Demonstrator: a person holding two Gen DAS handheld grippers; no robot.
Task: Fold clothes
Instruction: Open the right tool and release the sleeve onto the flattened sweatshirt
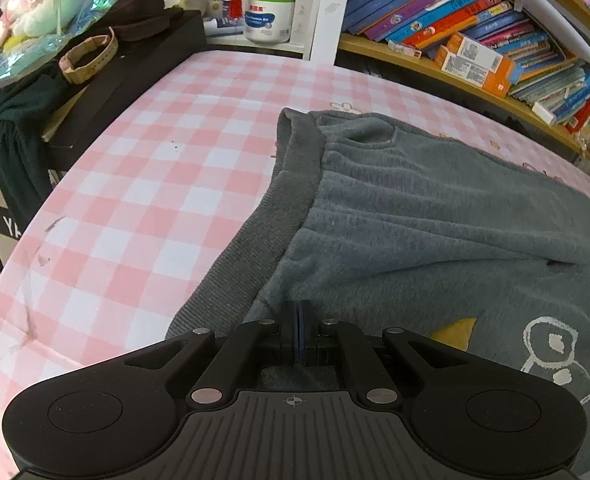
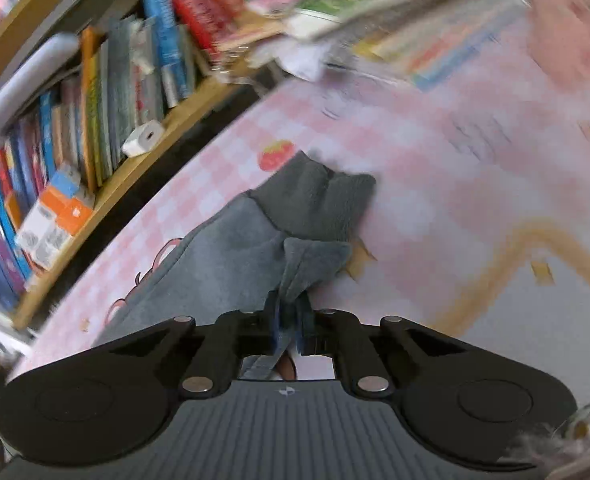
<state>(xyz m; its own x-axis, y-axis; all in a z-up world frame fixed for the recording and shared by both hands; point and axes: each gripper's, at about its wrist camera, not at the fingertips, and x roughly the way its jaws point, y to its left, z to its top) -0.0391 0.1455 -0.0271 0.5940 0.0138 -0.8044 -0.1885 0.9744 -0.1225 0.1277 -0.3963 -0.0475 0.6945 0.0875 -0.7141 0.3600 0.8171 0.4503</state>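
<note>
Nearest the left wrist camera, the left gripper has its jaws pressed together on the near edge of the grey fleece trousers, just beside the ribbed waistband. The trousers lie across the worktop, which is covered in pink and white check, spreading away to the right. A white outline figure and a yellow patch are printed on the fleece close to the gripper. Farther off on the left sit a black box with a tan strap on it and a dark cloth draped over its end. Beyond the worktop stand a white tub with a green lid and a wooden shelf of leaning books.

In the right wrist view, which is blurred, the right gripper has its jaws clamped on a raised fold of the same trousers, and a strip of cloth hangs down between the fingers. The leg end lies bunched just ahead, beside a strawberry print on the covering. Past it, books stand on a wooden shelf with a small white box at its edge.
</note>
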